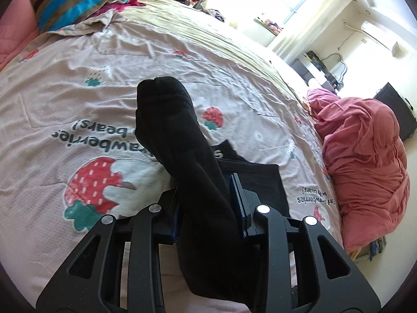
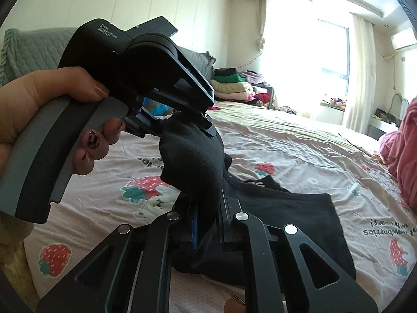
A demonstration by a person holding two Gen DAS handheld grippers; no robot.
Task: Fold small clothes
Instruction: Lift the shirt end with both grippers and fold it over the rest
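Strawberry-print bedding (image 1: pixel 78 99) covered the bed under both claws. Nearest, the right claw (image 2: pixel 208 224) was clamped on one end of a black sock (image 2: pixel 192 161), which ran up and away to the left claw (image 2: pixel 179 122), also clamped on it, so the sock's long axis lay stretched between them above the bed. Just beyond lay a black garment (image 2: pixel 299 208) flat on the bedding. Farther off sat a red bundle (image 1: pixel 365 151) and stacked clothes (image 2: pixel 232 86).

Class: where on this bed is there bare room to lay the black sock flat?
Free: bedspread between striped pillow and the black sock. Crowded: black garment beside it, red quilt at the edge, clothes pile beyond.
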